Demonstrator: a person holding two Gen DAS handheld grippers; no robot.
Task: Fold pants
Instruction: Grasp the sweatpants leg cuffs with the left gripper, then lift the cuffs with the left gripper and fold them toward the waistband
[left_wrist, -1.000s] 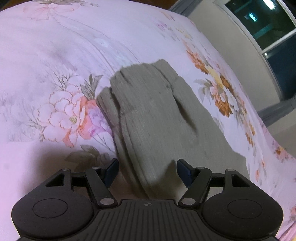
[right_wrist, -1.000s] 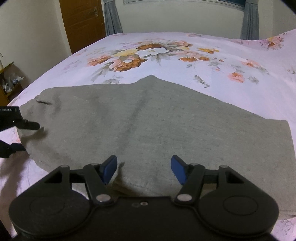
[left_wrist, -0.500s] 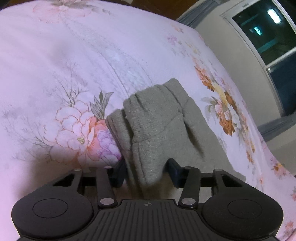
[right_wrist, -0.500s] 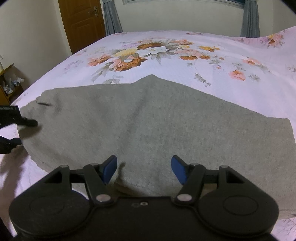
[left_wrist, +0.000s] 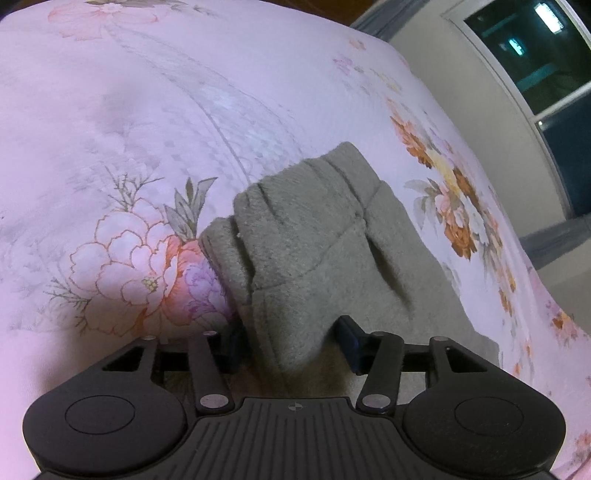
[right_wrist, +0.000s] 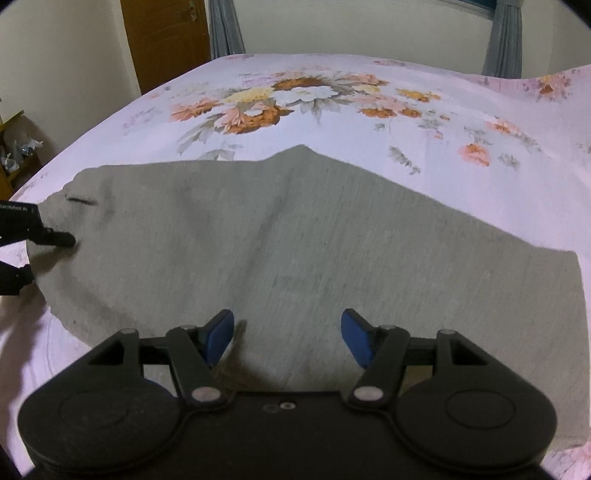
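Grey fleecy knit pants (right_wrist: 295, 258) lie flat on the pink floral bedsheet (right_wrist: 369, 122), spread across the middle of the right wrist view, from about 9 o'clock to 3 o'clock. Peak in the far edge at 12 o'clock. Short dark slit near the 9 o'clock end.

Left wrist view: same pants (left_wrist: 314, 240) seen end-on, bunched into ridges, running from centre down to 6 o'clock. That end rises off the sheet into the left gripper (left_wrist: 291, 341). Fabric sits between its blue-padded fingers (left_wrist: 349, 334); the left pad is half hidden behind the cloth. Jaws at a middling gap and opening at this moment. Whether the pads press the fabric: cannot tell for sure, the right pad looks just beside the cloth edge.

Right gripper (right_wrist: 288, 339): jaws moderately wide, blue pads either side of the near pants edge at 6 o'clock, nothing pinched, cloth below and ahead of them.

Left gripper also shows in the right wrist view at 9 o'clock, black fingers on the pants end.

Further out: big peach and orange flower print on the sheet at 12 o'clock, brown wooden door (right_wrist: 166, 37) at 11 o'clock, grey curtains (right_wrist: 504, 37) at 1 o'clock. Left wrist view: dark window (left_wrist: 546, 55) at 2 o'clock.
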